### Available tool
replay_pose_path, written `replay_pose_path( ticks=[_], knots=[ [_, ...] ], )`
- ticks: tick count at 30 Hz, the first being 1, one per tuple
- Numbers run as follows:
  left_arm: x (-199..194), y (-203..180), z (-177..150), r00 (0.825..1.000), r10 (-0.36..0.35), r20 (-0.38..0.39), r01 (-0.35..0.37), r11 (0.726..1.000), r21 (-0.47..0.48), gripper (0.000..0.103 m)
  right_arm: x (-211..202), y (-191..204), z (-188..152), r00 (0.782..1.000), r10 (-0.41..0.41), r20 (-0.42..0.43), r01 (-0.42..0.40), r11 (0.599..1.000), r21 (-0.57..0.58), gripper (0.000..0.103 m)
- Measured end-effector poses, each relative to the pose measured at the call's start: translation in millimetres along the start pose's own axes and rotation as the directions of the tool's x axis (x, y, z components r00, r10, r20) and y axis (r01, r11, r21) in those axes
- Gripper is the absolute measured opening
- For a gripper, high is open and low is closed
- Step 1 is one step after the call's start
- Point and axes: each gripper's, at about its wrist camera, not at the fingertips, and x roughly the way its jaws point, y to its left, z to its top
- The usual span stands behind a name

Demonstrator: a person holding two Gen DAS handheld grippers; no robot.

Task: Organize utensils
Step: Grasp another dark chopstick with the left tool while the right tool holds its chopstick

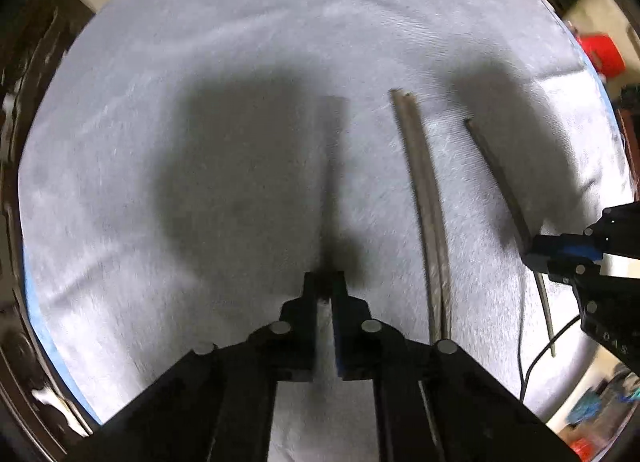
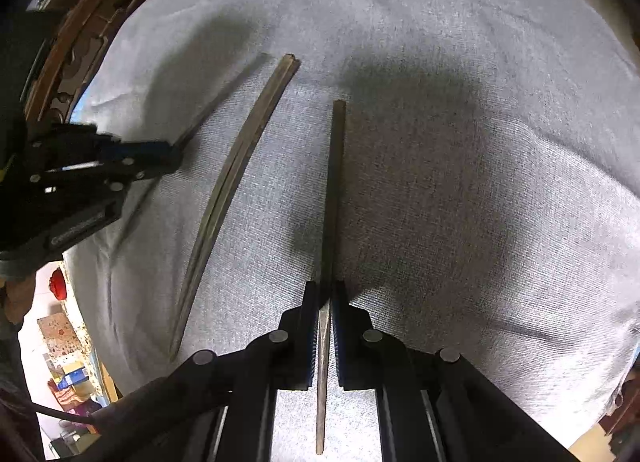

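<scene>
I am mid-way through lining up chopsticks on the grey cloth point(image 2: 460, 142) covering the counter. My right tool point(image 2: 325, 294) is clamped on a single chopstick point(image 2: 334, 190), which runs from 6 o'clock up to 12 o'clock through the middle of the right wrist view, its thin end trailing back between the tool's arms. At about 10 o'clock from it lies a finished pair of chopsticks point(image 2: 236, 178), side by side and touching, flat on the cloth.

My left tool point(image 1: 324, 282) is closed on another chopstick point(image 1: 332, 166), which is blurred and sits in its own shadow, pointing to 12 o'clock in the left wrist view. The pair sits at 1 o'clock from that tool, between the two held sticks.

I judge the step in hand to be bringing these two singles together as a second pair. Next I need to carry one stick over beside the other, keep them parallel with ends level, lower both to the cloth clear of the laid pair, then release.
</scene>
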Motion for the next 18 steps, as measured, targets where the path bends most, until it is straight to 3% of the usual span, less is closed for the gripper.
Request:
replay_pose_path(
  ticks=[3,9,13,18],
  knots=[
    [2,24,-22,0.998,-0.062,-0.025,0.060,0.995,-0.084,0.006,-1,1,4,1.000,-0.010,0.000,0.010,1.000,-0.006,0.008],
    [5,53,-55,0.991,-0.125,-0.050,0.112,0.973,-0.203,0.006,2,12,13,0.998,-0.048,-0.049,0.047,0.999,-0.019,0.008],
    [3,52,-74,0.993,-0.102,-0.059,0.086,0.970,-0.229,0.006,5,20,25,0.990,-0.088,-0.112,0.087,0.996,-0.021,0.008],
    [9,21,-66,0.994,-0.081,-0.072,0.063,0.972,-0.227,0.006,10,36,43,0.974,-0.155,-0.164,0.153,0.988,-0.023,0.008]
  ],
)
